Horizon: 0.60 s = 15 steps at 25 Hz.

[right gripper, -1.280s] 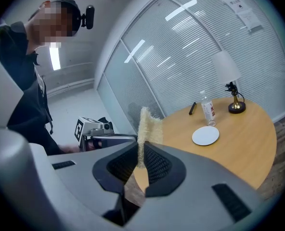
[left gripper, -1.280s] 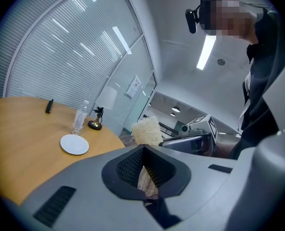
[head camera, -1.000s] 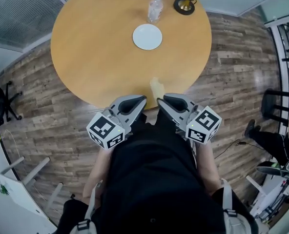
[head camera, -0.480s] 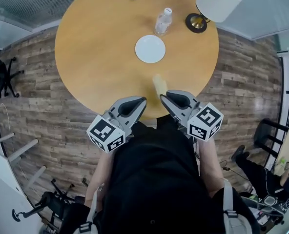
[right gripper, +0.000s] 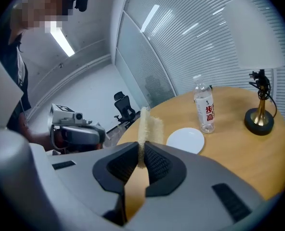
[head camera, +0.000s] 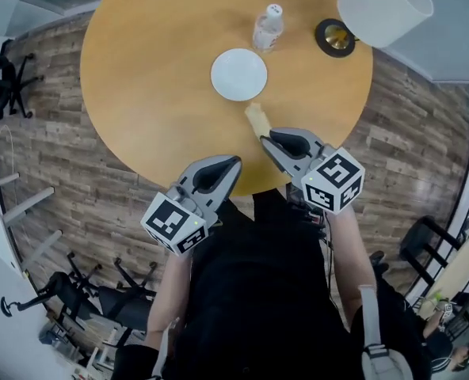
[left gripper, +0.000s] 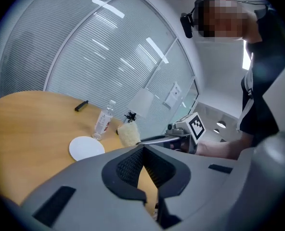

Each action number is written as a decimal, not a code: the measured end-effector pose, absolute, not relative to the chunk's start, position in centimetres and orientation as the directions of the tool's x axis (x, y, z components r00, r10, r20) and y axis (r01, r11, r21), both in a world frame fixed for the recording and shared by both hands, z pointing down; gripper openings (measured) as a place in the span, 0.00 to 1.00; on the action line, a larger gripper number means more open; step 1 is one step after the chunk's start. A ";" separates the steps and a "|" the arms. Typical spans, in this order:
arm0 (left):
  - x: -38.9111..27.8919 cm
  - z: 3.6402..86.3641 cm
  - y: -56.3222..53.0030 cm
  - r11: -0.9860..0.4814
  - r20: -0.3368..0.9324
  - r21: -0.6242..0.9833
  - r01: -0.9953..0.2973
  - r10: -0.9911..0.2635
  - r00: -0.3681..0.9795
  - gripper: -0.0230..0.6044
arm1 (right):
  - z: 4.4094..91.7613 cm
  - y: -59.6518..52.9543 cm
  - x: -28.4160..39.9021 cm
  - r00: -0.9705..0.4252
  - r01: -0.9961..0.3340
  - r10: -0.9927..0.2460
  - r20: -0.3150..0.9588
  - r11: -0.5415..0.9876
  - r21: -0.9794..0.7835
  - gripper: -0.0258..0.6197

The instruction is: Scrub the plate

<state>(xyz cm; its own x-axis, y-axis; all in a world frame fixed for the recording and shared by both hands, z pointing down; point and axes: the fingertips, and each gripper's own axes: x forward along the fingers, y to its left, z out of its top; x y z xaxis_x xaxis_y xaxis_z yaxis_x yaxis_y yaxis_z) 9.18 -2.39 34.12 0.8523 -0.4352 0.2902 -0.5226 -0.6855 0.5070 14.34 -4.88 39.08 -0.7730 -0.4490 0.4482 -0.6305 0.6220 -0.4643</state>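
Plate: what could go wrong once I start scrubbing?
The plate lies loose on the table, and the left gripper is shut and well short of it, so it may slide. The bottle stands just beyond the plate; a forward stroke could topple it. The right gripper pinches only the end of the sponge, so it may bend.

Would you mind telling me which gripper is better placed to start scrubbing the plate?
Right. The right gripper is shut on the sponge, whose tip points toward the plate. The left gripper is shut with nothing between its jaws and sits farther from the plate.
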 end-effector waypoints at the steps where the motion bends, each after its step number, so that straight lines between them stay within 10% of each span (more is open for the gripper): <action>1: 9.4 34.4 -2.6 -0.672 0.294 0.509 -0.538 -0.451 0.843 0.06 | 39.9 -5.6 14.6 -0.774 -0.625 -0.429 0.466 0.639 -0.448 0.10; 15: 6.9 36.9 -3.1 -0.568 0.332 0.530 -0.630 -0.544 0.770 0.06 | 49.3 -14.1 7.8 -0.738 -0.570 -0.255 0.624 0.731 -0.376 0.10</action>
<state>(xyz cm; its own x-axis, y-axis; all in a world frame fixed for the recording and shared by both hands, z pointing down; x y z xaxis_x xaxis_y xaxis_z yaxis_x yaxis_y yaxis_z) 6.93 -3.12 36.93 0.7705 -0.5443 0.3318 -0.6296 -0.5684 0.5296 7.83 -14.08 49.33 -0.7384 -0.2551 0.6242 -0.5701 0.7306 -0.3758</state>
